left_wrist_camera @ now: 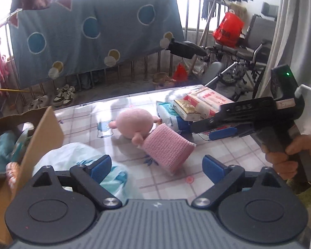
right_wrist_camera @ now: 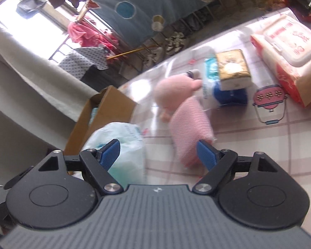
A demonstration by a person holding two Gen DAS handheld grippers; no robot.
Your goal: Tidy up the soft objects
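With both grippers, left (left_wrist_camera: 157,166) and right (right_wrist_camera: 159,155), spread empty, we eyed the pink knitted pad (left_wrist_camera: 168,147) at twelve o'clock, judging it next for the cardboard box (left_wrist_camera: 45,128).

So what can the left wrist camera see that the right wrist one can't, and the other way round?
Only the left wrist view shows the other hand-held gripper with the hand holding it, the shoes on the floor, the wheelchair and the red bag.

Only the right wrist view shows the white curtain and the dotted cloth.

Both show the pink plush, pink knit roll, cardboard box, white bag, gold pack, wipes pack and blue blanket.
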